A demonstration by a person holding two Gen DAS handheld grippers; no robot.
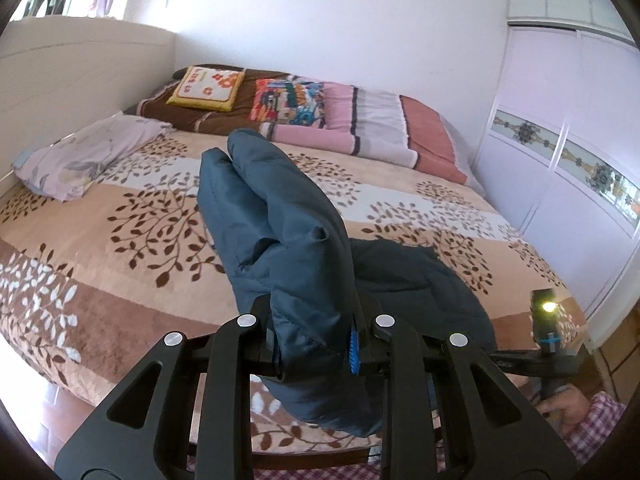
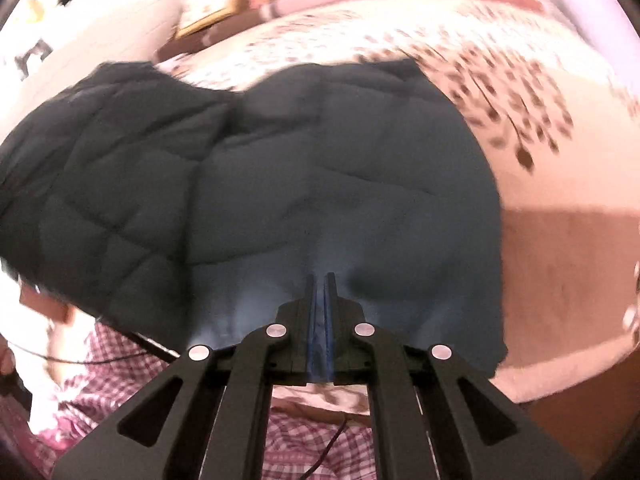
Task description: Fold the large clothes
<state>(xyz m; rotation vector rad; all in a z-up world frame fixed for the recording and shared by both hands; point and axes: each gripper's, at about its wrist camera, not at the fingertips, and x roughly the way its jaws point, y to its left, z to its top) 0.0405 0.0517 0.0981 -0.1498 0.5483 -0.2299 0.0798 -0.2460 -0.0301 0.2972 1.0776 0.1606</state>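
Bedding far out to the left of the left claw [image 1: 314,314]: lying folded there, a lilac pillowcase [image 1: 80,156] on the leaf-patterned blanket [image 1: 120,240]. Moving rightward to the claw itself: clamping shut on a thick fold of the teal quilted jacket [image 1: 280,216], both pads pressing into the padding. Rising up and ahead of the fingertips, 1 puffy part of the garment; trailing down to the right of them onto the blanket, the darker remainder. Sitting well beyond the tips, 2 cushions, a yellow cushion [image 1: 206,88] and a colourful cushion [image 1: 286,102], just beside folded pink bedding [image 1: 360,120]. Standing far off to the right, a white wardrobe [image 1: 560,160]. Showing low at the right edge, a hand [image 1: 568,404] in a checked sleeve, gripping a dark handle.

Turning to the right claw [image 2: 321,280], pointing steeply down: pads drawn almost together, pinching a thin edge of the jacket, fabric puckering toward the tips. Spreading ahead and off to the left of this claw, the quilted body of the garment, lying on the blanket, all of it blurring. Lying bare to the right, only blanket. Peeking out below the claw, checked cloth.
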